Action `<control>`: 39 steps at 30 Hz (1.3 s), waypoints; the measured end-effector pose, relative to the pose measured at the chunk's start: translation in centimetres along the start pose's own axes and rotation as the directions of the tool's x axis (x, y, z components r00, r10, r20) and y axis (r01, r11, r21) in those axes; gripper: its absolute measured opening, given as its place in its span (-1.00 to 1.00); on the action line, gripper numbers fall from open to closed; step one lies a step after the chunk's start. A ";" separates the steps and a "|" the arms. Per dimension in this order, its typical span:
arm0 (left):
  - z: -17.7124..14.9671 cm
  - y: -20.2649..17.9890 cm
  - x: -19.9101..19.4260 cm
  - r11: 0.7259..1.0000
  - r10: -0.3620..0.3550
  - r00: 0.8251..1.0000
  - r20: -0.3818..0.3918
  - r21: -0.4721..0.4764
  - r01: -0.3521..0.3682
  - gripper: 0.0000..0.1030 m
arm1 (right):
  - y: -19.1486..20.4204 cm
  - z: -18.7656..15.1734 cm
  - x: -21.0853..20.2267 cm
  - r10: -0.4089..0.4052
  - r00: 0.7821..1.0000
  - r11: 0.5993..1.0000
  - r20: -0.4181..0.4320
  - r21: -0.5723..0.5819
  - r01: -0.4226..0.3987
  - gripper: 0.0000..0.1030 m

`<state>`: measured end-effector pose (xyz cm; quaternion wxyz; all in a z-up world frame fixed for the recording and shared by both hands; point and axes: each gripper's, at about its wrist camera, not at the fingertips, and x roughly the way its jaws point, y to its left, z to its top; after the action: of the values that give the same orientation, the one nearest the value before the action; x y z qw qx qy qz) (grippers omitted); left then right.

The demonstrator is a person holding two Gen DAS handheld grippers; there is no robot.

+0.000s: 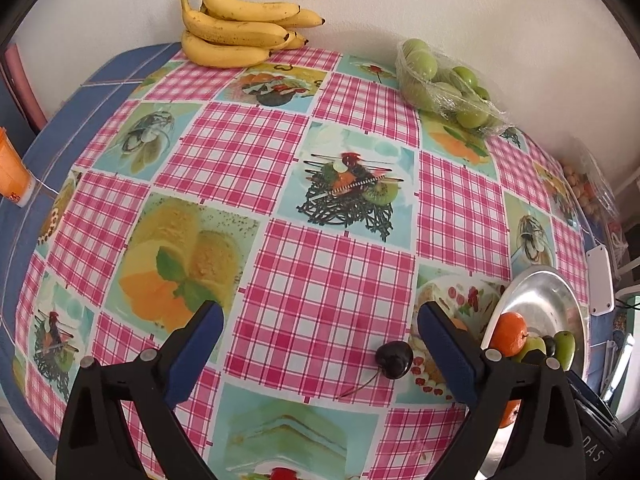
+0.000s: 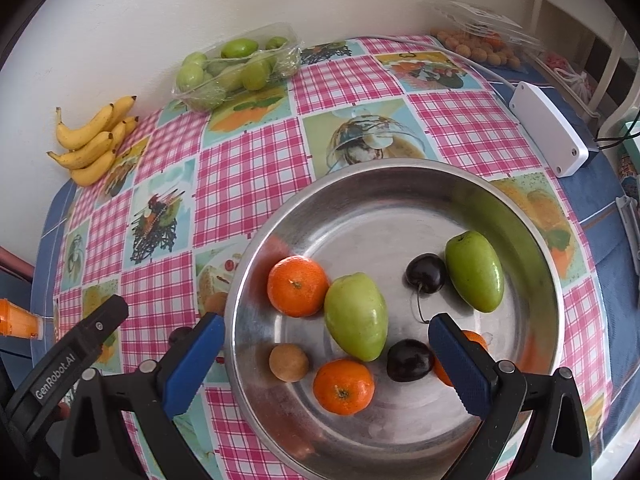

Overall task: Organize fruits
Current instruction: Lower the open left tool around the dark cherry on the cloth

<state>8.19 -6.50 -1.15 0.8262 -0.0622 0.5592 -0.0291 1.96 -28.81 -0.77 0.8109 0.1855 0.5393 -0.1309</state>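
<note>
Both jaws spread, empty. Left gripper: centre on loose cherry near its right finger, pinch gently, drop in bowl.

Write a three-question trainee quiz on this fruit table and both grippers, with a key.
1. True or false: the dark cherry lying on the checked tablecloth is gripped by the left gripper.
2. How many whole orange mandarins show unobstructed in the round steel bowl?
3. The yellow bananas lie: A) in the bowl B) by the wall.

Key: 1 false; 2 two; 3 B.
</note>
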 end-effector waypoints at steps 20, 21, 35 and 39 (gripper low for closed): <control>-1.3 -1.0 2.7 0.997 -0.080 0.988 -0.134 0.008 0.082 0.81 | 1.1 0.2 -0.2 0.012 1.000 1.000 0.007 -0.006 -0.012 1.00; -1.4 -1.1 2.8 0.996 -0.086 0.986 -0.141 0.008 0.088 0.72 | 1.0 0.2 -0.2 0.012 1.000 1.000 0.007 -0.003 -0.012 1.00; -2.0 -2.4 4.0 0.986 -0.150 0.966 -0.212 0.044 0.163 0.06 | 1.1 0.2 -0.1 0.004 1.000 1.000 0.005 -0.007 -0.004 1.00; -2.0 -2.8 4.1 0.984 -0.159 0.965 -0.211 0.048 0.173 -0.10 | 1.1 0.2 -0.1 0.000 1.000 1.000 0.004 -0.008 0.000 1.00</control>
<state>7.94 -9.86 -5.27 0.7601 -0.0781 0.6333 -0.1229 2.57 -27.93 -0.47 0.8127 0.1820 0.5382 -0.1292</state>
